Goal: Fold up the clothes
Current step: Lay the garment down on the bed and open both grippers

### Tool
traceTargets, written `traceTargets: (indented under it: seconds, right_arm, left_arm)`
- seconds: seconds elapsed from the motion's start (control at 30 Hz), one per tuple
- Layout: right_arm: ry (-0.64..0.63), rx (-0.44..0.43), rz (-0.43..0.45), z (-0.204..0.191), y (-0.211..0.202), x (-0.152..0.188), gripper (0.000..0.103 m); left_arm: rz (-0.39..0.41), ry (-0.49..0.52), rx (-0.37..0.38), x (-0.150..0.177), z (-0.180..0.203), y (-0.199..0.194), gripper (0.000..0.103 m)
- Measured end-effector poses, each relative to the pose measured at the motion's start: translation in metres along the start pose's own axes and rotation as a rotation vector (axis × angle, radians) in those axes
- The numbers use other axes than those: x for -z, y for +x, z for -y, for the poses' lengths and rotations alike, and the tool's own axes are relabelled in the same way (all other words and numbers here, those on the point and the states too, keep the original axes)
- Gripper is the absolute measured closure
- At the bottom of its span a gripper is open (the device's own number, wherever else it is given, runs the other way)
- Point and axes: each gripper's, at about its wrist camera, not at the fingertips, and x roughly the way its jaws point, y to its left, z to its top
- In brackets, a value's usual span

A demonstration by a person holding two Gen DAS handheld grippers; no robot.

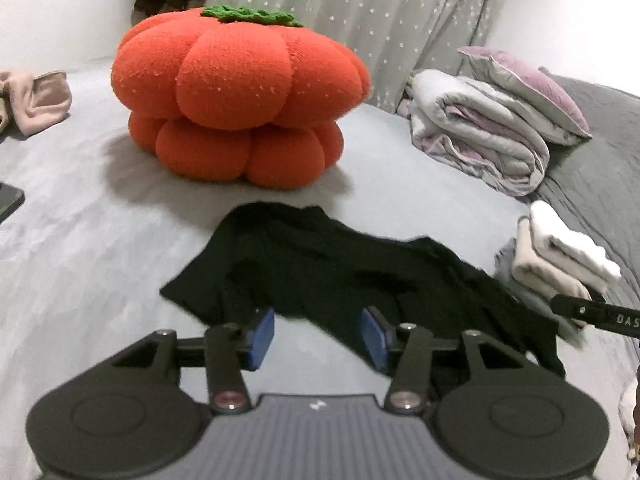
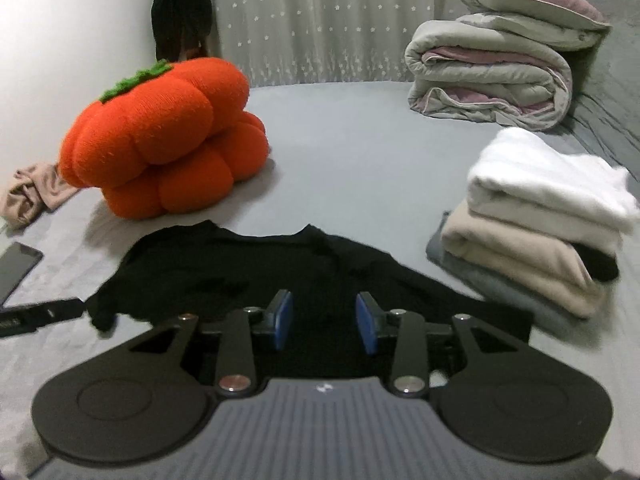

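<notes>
A black garment (image 1: 344, 272) lies rumpled on the grey bed sheet (image 1: 100, 240), just beyond both grippers. My left gripper (image 1: 318, 338) is open above its near edge, blue pads apart, with nothing between them. In the right wrist view the same black garment (image 2: 256, 276) spreads wide in front of my right gripper (image 2: 325, 326), which is open and empty over the cloth. A finger of the other gripper (image 2: 40, 314) shows at the left edge of that view, and one shows at the right edge (image 1: 600, 314) of the left wrist view.
A stack of folded clothes (image 2: 540, 224), white on beige on grey, sits to the right. An orange pumpkin cushion (image 2: 164, 136) stands at the back left, a rolled duvet with a pillow (image 2: 492, 68) at the back right. A pink garment (image 2: 32, 196) and a phone (image 2: 16, 268) lie left.
</notes>
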Motion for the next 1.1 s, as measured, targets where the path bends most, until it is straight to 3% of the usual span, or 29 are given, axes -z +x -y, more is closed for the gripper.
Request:
traceTargets:
  seconds: [0.2,0.43,0.63,0.97,1.1]
  right_arm:
    - [0.002,-0.006,0.014,-0.005,-0.036,0.029,0.063]
    - [-0.030,-0.044,-0.004,-0.012,-0.058,0.073,0.063]
    - [-0.114,-0.042,-0.066,-0.013,-0.058,0.106,0.063]
    - [-0.238,0.006,-0.217,-0.012,-0.034,0.125,0.063]
    - [-0.307,0.053,-0.200,-0.014,-0.030,0.135,0.073]
  left_arm:
    - [-0.067,-0.072,0.063,0.022,0.005,-0.022,0.047]
    - [-0.088,-0.064,0.115,0.054,0.017,-0.025,0.047]
    - [-0.135,0.015,0.147,0.065,0.036,-0.013,0.047]
    - [-0.197,0.087,0.148,0.077,0.053,-0.003,0.047]
    - [-0.210,0.085,0.142,0.081,0.052,-0.003,0.047]
